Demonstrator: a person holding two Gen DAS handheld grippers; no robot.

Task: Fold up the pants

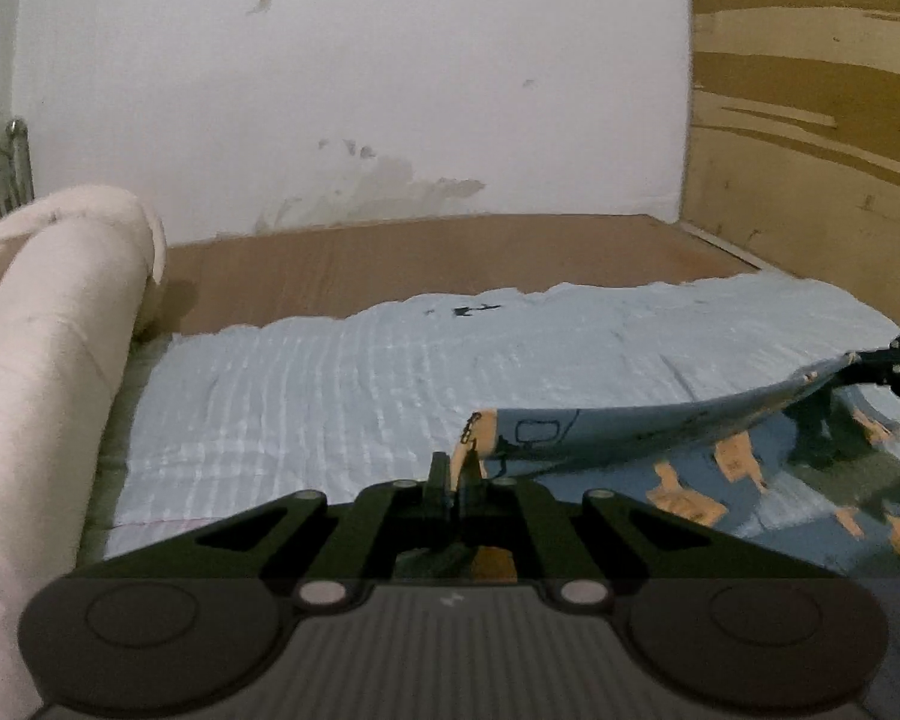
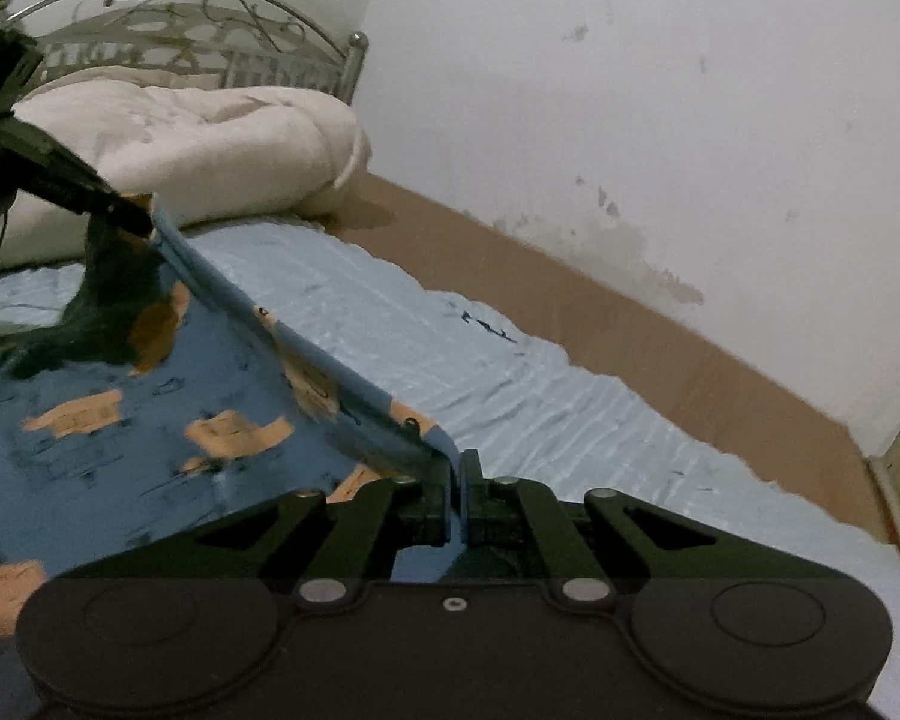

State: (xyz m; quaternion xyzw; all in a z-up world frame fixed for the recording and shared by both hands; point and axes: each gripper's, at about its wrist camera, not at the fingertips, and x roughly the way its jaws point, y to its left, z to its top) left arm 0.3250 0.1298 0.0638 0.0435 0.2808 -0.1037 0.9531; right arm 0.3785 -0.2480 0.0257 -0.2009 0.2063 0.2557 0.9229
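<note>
The pants (image 1: 630, 432) are blue with orange patches and dark line drawings. They hang stretched between both grippers above the pale blue bed sheet (image 1: 342, 384). My left gripper (image 1: 457, 468) is shut on one corner of the pants' raised edge. My right gripper (image 2: 457, 468) is shut on the other corner of that edge (image 2: 354, 396). The rest of the pants (image 2: 120, 420) drapes down onto the bed below the taut edge. The right gripper shows at the right edge of the left wrist view (image 1: 852, 360). The left gripper shows at the upper left of the right wrist view (image 2: 141, 219).
A rolled cream duvet (image 1: 48, 330) lies at the head of the bed, in front of a metal headboard (image 2: 210, 42). Bare brown board (image 1: 450, 264) runs between the sheet and the white wall (image 1: 354, 90). A wooden panel (image 1: 810, 120) stands at the right.
</note>
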